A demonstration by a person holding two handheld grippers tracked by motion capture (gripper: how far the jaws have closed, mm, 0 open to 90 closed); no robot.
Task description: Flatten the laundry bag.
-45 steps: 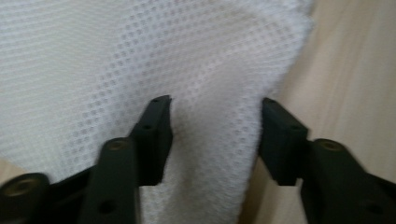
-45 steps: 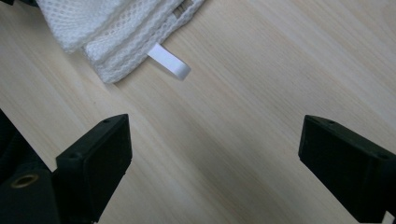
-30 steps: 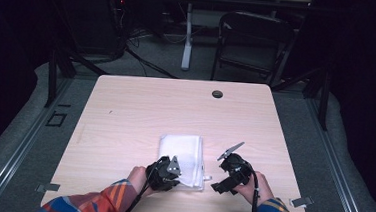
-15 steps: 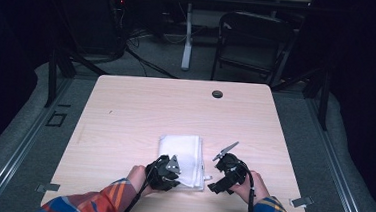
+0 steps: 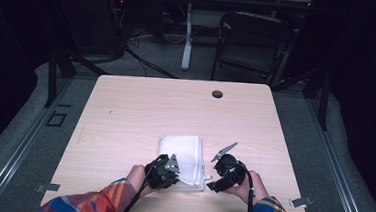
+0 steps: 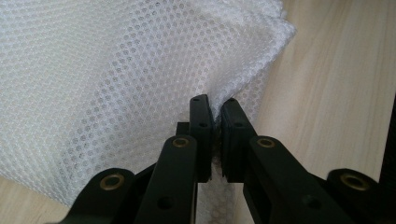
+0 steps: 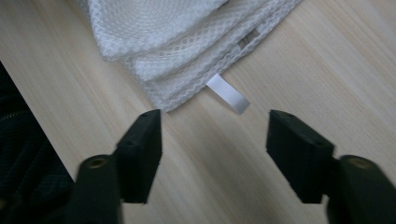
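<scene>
A folded white mesh cloth (image 5: pixel 182 153) lies near the front middle of the light wooden table (image 5: pixel 140 112). My left gripper (image 5: pixel 167 170) sits at its near left corner, and in the left gripper view it (image 6: pixel 215 122) is shut on a pinch of the mesh cloth (image 6: pixel 93 70). My right gripper (image 5: pixel 217 180) is just right of the cloth's near right corner. In the right gripper view it (image 7: pixel 215 130) stands open over bare wood, with the cloth's layered corner (image 7: pixel 177 42) and a small white tag (image 7: pixel 228 93) just ahead of the jaws.
A small dark round grommet (image 5: pixel 217 94) is set in the table near its far edge. A folding chair (image 5: pixel 253 40) and a white post (image 5: pixel 187 36) stand on the floor beyond the table. The person's plaid sleeves (image 5: pixel 88 207) come in at the front edge.
My right gripper has shifted a little left, closer to the cloth's near right corner. The left gripper has stayed in place on the cloth.
</scene>
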